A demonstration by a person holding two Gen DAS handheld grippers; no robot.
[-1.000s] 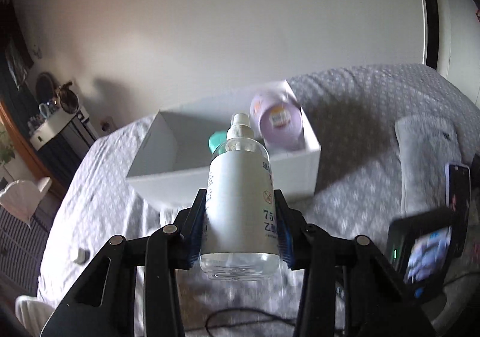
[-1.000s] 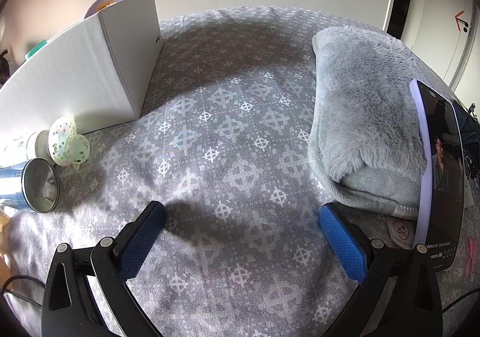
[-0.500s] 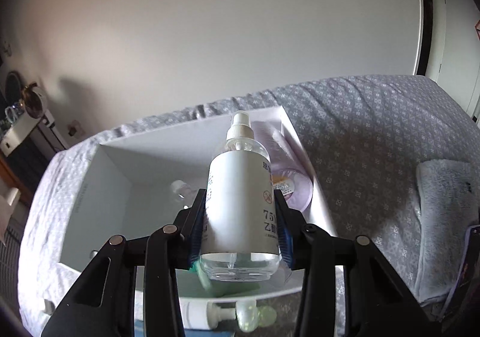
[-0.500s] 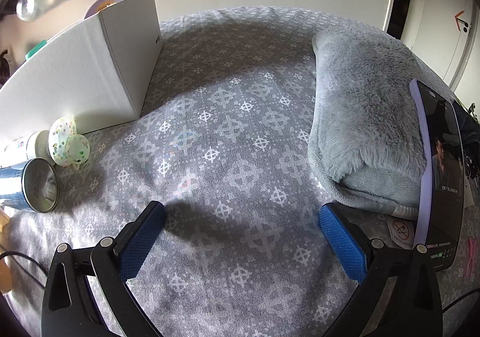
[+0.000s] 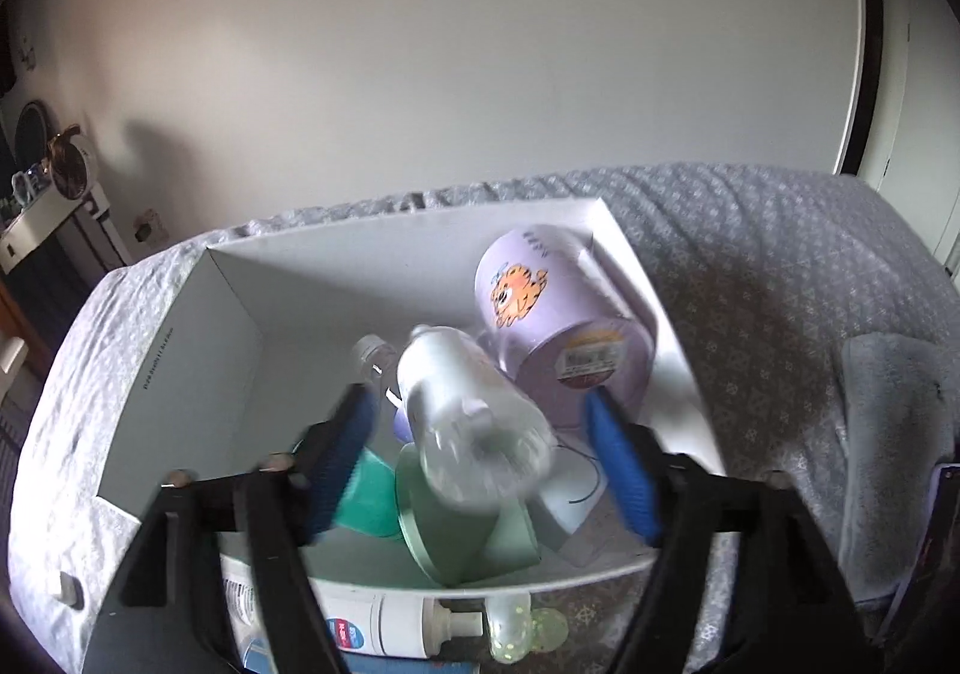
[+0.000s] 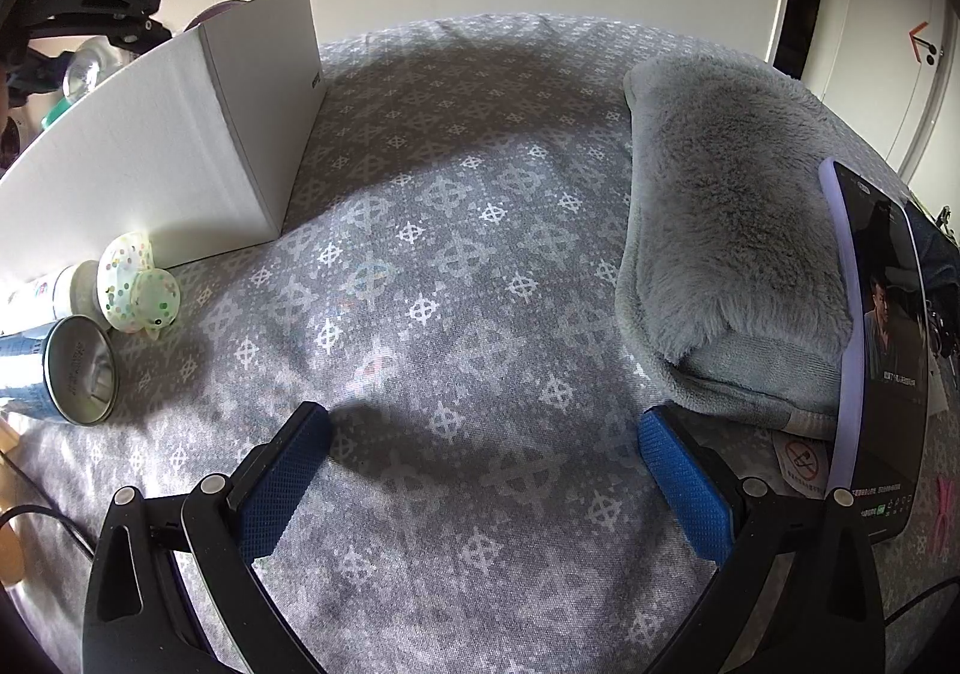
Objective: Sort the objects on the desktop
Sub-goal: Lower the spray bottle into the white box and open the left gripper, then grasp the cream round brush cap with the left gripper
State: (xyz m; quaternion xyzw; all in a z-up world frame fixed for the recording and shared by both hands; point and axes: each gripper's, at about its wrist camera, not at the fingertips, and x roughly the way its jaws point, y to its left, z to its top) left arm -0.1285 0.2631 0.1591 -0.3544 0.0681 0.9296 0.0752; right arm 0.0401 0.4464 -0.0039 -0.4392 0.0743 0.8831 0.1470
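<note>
**Spray bottle sitting loose between my left tongs, over the box**

My left tongs [image 5: 480, 458] are spread wide, low in the frame, right above the white box [image 5: 180, 350]. The clear spray bottle [image 5: 474, 422] is dead center between the two blue pads, touching neither one as far as I can see, tilted with its round base toward the camera and its cap pointing into the box. It's blurry. Under it there's a green lid-looking thing [image 5: 432, 518], and up and to the right of it a purple mug [image 5: 558, 320] with a tiger on it lies tipped on its side inside the box.

Outside the box's near wall, at the bottom edge, lie a white pump bottle [image 5: 372, 623] and a speckled clear duck [image 5: 528, 629].

My right tongs [image 6: 483, 485] are spread too, holding nothing, just over the grey patterned bedspread [image 6: 444, 230]. Box at upper left there, folded grey towel [image 6: 726, 242] at right, phone [image 6: 876, 362] propped at far right.
</note>
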